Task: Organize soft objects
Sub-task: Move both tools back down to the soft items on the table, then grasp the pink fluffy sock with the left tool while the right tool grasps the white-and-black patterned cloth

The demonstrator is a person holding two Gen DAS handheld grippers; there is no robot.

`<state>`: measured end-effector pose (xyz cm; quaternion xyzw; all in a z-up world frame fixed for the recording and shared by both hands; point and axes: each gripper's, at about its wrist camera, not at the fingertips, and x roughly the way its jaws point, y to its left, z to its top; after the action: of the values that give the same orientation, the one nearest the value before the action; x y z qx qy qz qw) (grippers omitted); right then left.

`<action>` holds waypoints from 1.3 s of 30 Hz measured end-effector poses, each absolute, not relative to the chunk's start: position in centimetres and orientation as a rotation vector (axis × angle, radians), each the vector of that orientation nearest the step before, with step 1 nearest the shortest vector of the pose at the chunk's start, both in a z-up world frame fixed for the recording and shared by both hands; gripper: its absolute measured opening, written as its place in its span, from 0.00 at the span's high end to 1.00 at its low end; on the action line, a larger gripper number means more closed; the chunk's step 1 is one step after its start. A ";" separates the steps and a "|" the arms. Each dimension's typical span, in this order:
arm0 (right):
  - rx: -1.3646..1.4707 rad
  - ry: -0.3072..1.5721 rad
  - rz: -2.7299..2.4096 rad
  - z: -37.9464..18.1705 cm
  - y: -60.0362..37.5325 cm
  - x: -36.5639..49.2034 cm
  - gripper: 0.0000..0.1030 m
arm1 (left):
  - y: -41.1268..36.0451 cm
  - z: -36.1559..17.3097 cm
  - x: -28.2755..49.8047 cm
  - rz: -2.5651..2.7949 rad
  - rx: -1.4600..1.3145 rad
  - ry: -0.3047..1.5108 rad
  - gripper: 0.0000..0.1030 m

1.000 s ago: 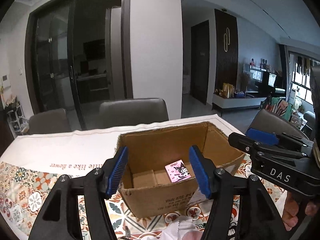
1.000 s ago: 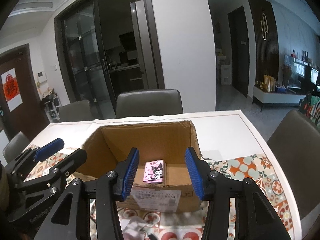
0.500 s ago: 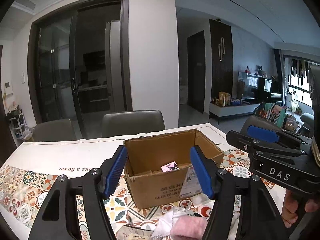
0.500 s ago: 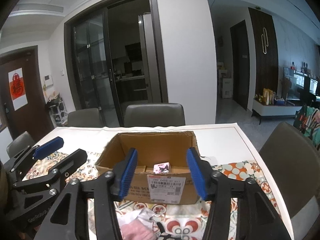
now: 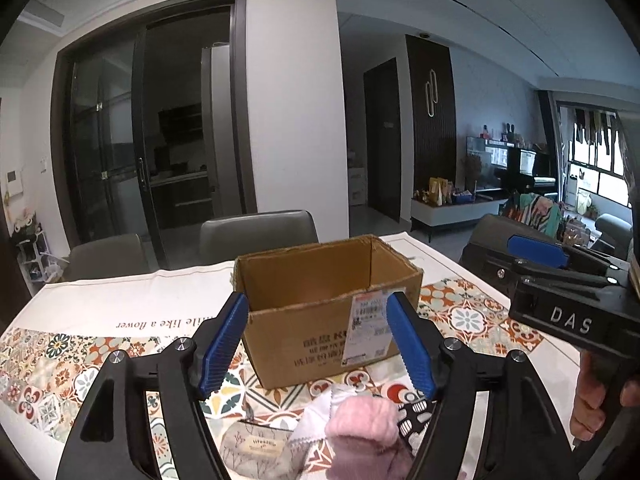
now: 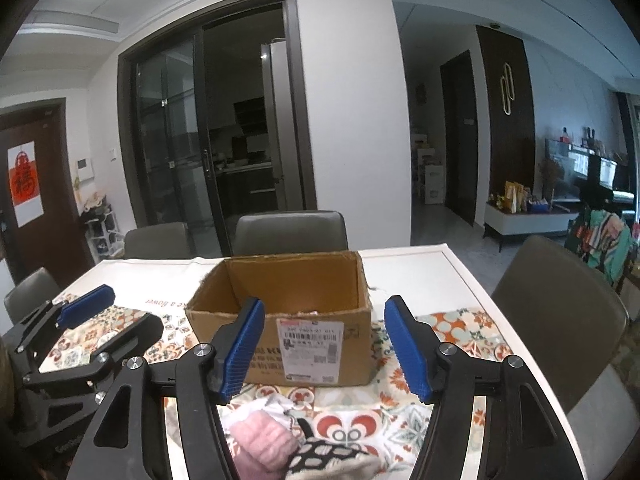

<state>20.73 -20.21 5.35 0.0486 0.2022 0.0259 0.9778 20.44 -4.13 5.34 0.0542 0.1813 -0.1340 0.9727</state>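
Cardboard box: stands open-topped on the patterned tablecloth, ahead of both grippers. It looks light and nothing visibly anchors it. An item pushed against its near wall rather than dropped over the rim could slide or tip it.

Left gripper: jaws apart and empty, having just been opening. The soft pile lies below and just in front of its fingertips. Risk: closing on overlapping pieces at once and dragging the whole heap.

Right gripper: jaws likewise apart, just been opening, nothing between them. It rides close beside the left tool, so both reaching for the same pile could collide.

Pink fluffy item: nearest the left gripper's right finger, bunched. It may compress and slip from a shallow pinch.

White cloth: partly under the pink piece and likely to trail out with it.

Spotted black-and-white fabric: below the right gripper, largely hidden, so its extent cannot be judged.
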 end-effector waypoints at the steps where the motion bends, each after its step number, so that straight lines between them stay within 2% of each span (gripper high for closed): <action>1: 0.105 0.412 0.050 5.1 -20.4 20.5 0.38 | -4.2 5.1 20.2 -0.272 0.109 0.368 0.30; 4: 0.127 0.422 0.032 4.3 -20.8 19.8 0.33 | -4.2 4.3 19.6 -0.274 0.113 0.373 0.29; 27: 0.228 0.534 -0.018 -2.3 -22.8 18.0 0.33 | -5.9 -1.6 19.1 -0.364 0.162 0.518 0.28; 31: 0.261 0.562 -0.023 -3.4 -23.2 18.3 0.27 | -6.1 -2.5 19.6 -0.374 0.165 0.543 0.28; 39: 0.301 0.638 -0.039 -6.5 -23.7 19.2 0.27 | -6.9 -4.3 20.8 -0.390 0.203 0.591 0.28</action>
<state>19.16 -23.70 -6.49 0.1472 0.3122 -0.0190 0.9383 20.82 -6.89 -4.33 0.0993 0.2887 -0.1905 0.9330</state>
